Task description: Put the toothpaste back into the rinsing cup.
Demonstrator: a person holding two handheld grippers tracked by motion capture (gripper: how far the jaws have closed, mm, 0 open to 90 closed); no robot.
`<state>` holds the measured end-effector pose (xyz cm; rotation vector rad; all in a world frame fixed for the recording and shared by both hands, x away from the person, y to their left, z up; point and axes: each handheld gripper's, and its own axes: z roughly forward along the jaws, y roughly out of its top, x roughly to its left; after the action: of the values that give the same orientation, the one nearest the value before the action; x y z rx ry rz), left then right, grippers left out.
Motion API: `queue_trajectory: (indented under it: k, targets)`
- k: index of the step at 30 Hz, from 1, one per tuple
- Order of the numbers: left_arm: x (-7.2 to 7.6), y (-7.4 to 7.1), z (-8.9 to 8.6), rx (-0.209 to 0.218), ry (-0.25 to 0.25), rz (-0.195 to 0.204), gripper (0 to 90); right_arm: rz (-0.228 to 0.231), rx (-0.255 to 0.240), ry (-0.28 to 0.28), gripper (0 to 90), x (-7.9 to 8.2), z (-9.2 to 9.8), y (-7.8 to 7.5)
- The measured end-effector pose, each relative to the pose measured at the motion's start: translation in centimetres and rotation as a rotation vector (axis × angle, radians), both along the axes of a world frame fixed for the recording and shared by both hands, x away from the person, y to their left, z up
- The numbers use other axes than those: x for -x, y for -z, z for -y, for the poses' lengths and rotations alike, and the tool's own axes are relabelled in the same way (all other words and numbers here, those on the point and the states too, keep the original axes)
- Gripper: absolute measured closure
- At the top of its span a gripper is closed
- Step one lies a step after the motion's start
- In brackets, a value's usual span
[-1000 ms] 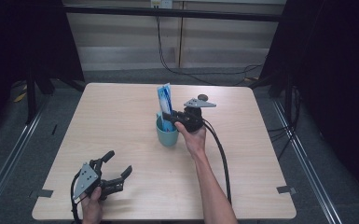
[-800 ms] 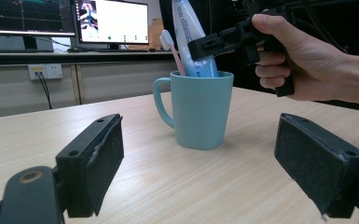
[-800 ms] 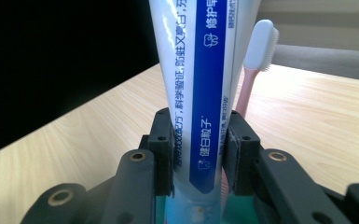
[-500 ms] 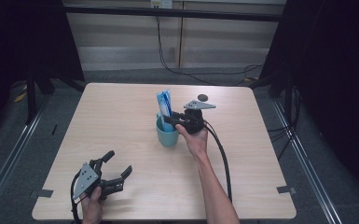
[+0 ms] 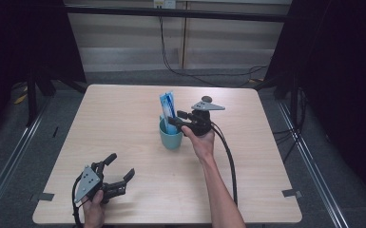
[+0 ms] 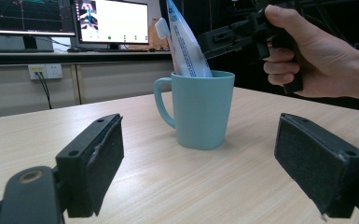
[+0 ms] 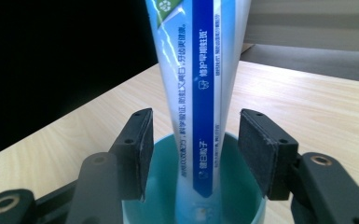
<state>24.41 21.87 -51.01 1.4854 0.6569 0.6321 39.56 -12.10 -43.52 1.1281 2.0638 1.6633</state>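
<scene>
Right gripper (image 5: 176, 117): near the centre of the high view, we have just been opening its jaws; the pads stand off either side of the toothpaste tube (image 7: 200, 93), letting it go.
Toothpaste tube: upright in the teal mug (image 5: 171, 138), leaning on the rim, so it stands unaided.
Toothbrush (image 6: 162, 29): in the mug behind the tube.
Left gripper (image 5: 116, 174): lower left, jaws spread, empty, resting clear of the work.
Table (image 5: 266, 156): bears the mug mid-frame.

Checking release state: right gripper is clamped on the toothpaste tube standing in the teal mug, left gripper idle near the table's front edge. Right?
Not clamped. In the right gripper view the right gripper has its jaws apart, just opened, with gaps beside the toothpaste tube. The tube does stand in the teal mug; the left gripper idles near the front edge.
</scene>
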Motion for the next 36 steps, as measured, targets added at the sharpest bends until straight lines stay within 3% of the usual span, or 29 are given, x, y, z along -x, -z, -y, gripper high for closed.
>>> queue_trajectory:
  k: [6, 15, 27, 36]
  targets:
    - [0.0, 0.0, 0.0, 0.0, 0.0, 0.0, 15.6, -0.002, -0.026, 0.02, 27.3, 0.6, 0.6, -0.6]
    - [0.0, 0.0, 0.0, 0.0, 0.0, 0.0, 15.6, 0.0, -0.026, 0.054, 16.4, 1.6, 1.6, -1.3]
    - [0.0, 0.0, 0.0, -0.002, -0.013, -0.001, 15.6, -0.001, 0.001, 0.085, 14.1, 2.9, 2.8, -2.3]
    - [0.0, 0.0, 0.0, 0.0, -0.013, -0.001, 15.7, 0.011, -0.012, 0.107, 14.0, 4.2, 4.3, -1.7]
